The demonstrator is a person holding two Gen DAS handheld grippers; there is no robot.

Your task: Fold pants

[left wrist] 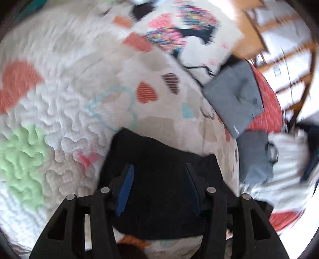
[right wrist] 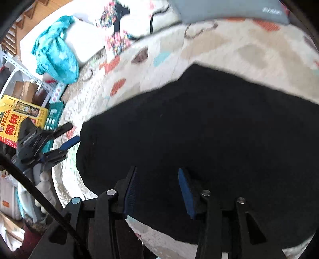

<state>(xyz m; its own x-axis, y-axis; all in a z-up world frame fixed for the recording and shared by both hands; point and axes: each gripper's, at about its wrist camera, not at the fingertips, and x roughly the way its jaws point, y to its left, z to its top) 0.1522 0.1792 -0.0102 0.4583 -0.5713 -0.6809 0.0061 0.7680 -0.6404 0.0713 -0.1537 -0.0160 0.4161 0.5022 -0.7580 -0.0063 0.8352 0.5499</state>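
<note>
Presently we record:
Pants (right wrist: 199, 129): black, folded, flat on quilt (left wrist: 69, 95).
Left gripper (left wrist: 159, 189): jaws spread above pants, empty.
Right gripper (right wrist: 157, 191): jaws spread above pants, empty.

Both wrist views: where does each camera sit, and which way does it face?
Left wrist: on the left gripper, angled down at the folded black pants on the heart-print quilt; jaws open.
Right wrist: on the right gripper, angled down over the pants; jaws open; left gripper at left.
Shared: pants, quilt, folded grey garment.
</note>
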